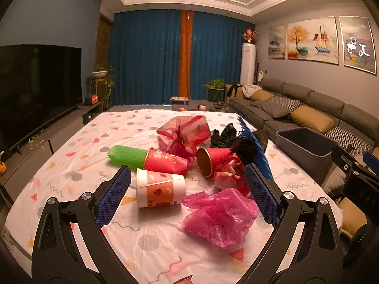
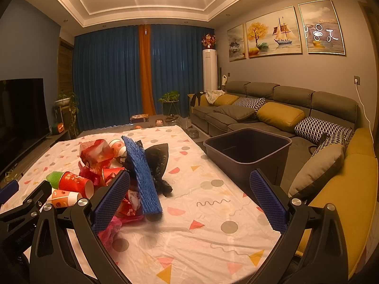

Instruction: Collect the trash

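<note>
The left tongs (image 1: 187,189) stand wide apart above the desk (image 1: 146,243), which is covered by a white cloth printed with coloured triangles and grey dots, and they hold nothing. Taking the white paper cup with an orange band (image 1: 160,187) as the landmark: it lies on its side between the left tongs' blue pads, nearer the left one. Just to its right lies a crumpled pink plastic bag (image 1: 220,215), touching or nearly touching the cup's base. Directly behind the cup lies a red paper cup with gold print (image 1: 167,161), also on its side, with a green foam net sleeve (image 1: 126,156) at its far end. To the right of that one, a second red paper cup with a gold-lined mouth (image 1: 210,161) faces the camera. Behind these sits a crumpled red gift wrapper (image 1: 187,132), with a crumpled black plastic bag (image 1: 222,137) and a blue foam net strip (image 1: 254,151) to its right. Well to the right of the cup, off the desk edge, stands a dark grey plastic bin (image 1: 308,146), open.

The right tongs (image 2: 189,196) are likewise spread wide and empty, with the blue strip's near end (image 2: 144,184) lying between the pads near the left one. Beyond the desk a grey sofa with yellow cushions (image 2: 272,116) lines the wall.
</note>
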`<act>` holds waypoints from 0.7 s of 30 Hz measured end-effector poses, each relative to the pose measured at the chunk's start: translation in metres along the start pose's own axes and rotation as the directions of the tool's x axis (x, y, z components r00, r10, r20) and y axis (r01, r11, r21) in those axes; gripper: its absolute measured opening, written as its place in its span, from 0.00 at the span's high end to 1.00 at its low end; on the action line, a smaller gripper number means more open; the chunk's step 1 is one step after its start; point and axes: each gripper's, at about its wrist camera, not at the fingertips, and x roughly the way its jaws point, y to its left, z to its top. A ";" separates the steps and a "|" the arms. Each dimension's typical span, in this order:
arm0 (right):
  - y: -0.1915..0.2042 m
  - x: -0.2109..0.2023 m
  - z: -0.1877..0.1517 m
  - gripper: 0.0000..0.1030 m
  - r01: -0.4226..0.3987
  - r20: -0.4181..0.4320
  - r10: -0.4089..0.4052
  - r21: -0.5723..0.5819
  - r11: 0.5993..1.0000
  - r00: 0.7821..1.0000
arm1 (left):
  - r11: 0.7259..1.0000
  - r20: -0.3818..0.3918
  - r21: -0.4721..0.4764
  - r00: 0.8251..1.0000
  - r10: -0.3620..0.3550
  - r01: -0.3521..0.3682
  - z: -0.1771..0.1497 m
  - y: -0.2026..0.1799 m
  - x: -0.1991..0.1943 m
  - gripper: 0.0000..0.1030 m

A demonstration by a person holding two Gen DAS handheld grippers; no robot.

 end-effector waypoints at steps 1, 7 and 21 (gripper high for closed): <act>0.000 0.001 0.000 0.05 0.000 -0.002 0.000 0.000 1.000 1.000 | 1.000 0.006 -0.002 1.000 0.005 -0.005 -0.001 0.001 0.000 0.08; 0.002 0.005 -0.004 0.05 -0.003 -0.014 0.003 -0.003 1.000 1.000 | 1.000 0.013 -0.011 1.000 0.016 -0.015 -0.012 0.011 -0.001 0.08; 0.007 0.015 -0.012 0.05 -0.020 -0.044 0.019 -0.007 1.000 0.999 | 0.998 -0.074 -0.019 0.996 -0.053 0.052 -0.036 0.014 0.008 0.08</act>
